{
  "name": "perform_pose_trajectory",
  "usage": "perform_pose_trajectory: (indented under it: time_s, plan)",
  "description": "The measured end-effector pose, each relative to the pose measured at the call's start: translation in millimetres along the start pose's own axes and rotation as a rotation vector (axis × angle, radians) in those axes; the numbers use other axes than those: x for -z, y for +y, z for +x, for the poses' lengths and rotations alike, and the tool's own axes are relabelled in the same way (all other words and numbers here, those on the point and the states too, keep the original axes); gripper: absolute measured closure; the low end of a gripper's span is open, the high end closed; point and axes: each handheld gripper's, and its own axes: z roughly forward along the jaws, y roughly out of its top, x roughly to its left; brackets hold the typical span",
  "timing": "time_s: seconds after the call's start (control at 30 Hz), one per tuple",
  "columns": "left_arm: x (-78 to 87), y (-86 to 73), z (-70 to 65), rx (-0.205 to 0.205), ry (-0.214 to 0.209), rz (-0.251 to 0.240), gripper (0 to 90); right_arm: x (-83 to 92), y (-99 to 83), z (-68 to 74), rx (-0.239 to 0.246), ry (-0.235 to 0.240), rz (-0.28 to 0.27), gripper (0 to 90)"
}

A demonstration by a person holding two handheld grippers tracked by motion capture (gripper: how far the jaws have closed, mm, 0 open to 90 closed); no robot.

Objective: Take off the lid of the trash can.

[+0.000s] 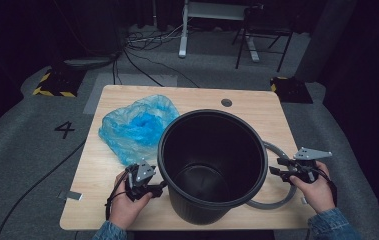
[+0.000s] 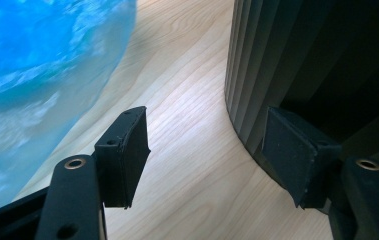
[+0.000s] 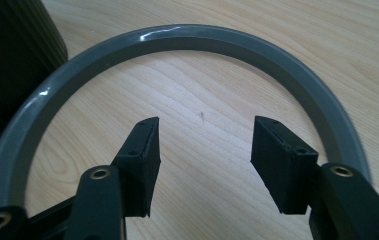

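At the left of the light wooden table (image 1: pixel 257 107) lies a crumpled, translucent blue plastic bag (image 1: pixel 138 127), just beside the tall black ribbed plastic bin (image 1: pixel 212 165) that stands upright in the middle with its mouth empty. The left gripper (image 1: pixel 158 189) sits low at the bin's near-left side; in the left gripper view its jaws stand spread with nothing between them, one pad (image 2: pixel 293 152) right against the ribbed wall and the other over bare wood. If it pushes on from here, that pad could shove or tip the light, empty bin rather than take hold of anything, and the bag sits off to the side of the jaws, so a closing pinch would likely catch air.

At the right, a grey plastic ring (image 1: pixel 278 200) lies flat on the table, partly under the bin's edge. The right gripper (image 1: pixel 276 166) hovers over it with jaws spread and empty, both pads inside the hoop. Closing there would miss the band; and a lift could drag against the bin.
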Motion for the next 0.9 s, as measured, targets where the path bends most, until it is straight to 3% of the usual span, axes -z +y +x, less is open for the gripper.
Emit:
perform_pose_trajectory:
  time_s: [0.2,0.3,0.5,0.9]
  plan:
    - [-8.4,9.0,-4.9,-0.024,-0.008,0.008,32.9,-1.8,-2.5,-0.7,-0.009,0.003,0.0,45.4]
    - [-6.2,11.2,0.9,0.0,-0.01,0.006,29.4,-5.7,-3.4,-1.4,-0.01,0.006,0.003,44.9]
    - [0.3,10.3,18.2,0.019,0.064,0.0,27.5,-23.4,-6.6,-3.7,-0.031,-0.018,0.012,39.4]
    - [9.9,14.5,65.6,0.078,0.189,0.002,27.0,-65.7,-1.4,2.2,-0.018,-0.046,0.069,32.4]
